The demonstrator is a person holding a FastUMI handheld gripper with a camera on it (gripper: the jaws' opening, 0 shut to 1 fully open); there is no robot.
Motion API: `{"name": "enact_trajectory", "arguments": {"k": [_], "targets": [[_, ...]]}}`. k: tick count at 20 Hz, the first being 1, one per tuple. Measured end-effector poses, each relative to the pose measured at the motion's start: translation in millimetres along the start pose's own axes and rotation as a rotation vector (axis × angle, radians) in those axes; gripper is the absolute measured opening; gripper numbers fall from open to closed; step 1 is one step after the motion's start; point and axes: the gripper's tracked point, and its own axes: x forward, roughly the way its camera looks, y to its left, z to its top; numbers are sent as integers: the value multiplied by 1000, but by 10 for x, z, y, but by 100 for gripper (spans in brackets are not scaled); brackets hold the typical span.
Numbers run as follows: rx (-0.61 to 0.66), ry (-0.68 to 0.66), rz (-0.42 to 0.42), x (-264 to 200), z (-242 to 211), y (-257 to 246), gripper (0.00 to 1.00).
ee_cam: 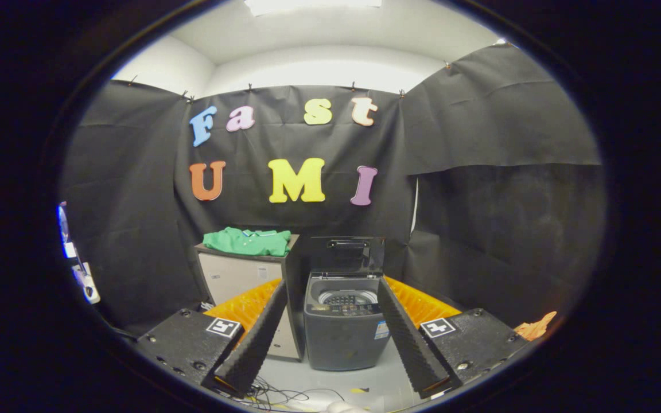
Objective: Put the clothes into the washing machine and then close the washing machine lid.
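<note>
A small grey top-loading washing machine (343,327) stands on the floor straight ahead, seen between my two fingers. Its dark lid (348,256) stands raised at the back, and the drum opening (348,297) shows from above. A folded green shirt (248,241) lies on top of a low cabinet (238,281) just left of the machine, beyond my left finger. My gripper (336,292) is open, fingers spread wide with nothing between them, well short of both the machine and the shirt.
Black cloth walls close the booth at the back and on both sides. Cables (273,397) lie on the pale floor below the fingers. An orange scrap (535,328) lies at the right. Some equipment (81,269) hangs on the left wall.
</note>
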Motion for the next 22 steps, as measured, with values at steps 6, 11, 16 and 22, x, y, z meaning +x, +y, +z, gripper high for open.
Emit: {"name": "enact_trajectory", "arguments": {"k": [6, 11, 16, 22], "targets": [[14, 10, 3, 613, 316, 220, 99], [40, 15, 36, 1476, 639, 633, 99], [68, 48, 111, 2607, 885, 1365, 99], [66, 116, 179, 3997, 914, 2380, 99]]}}
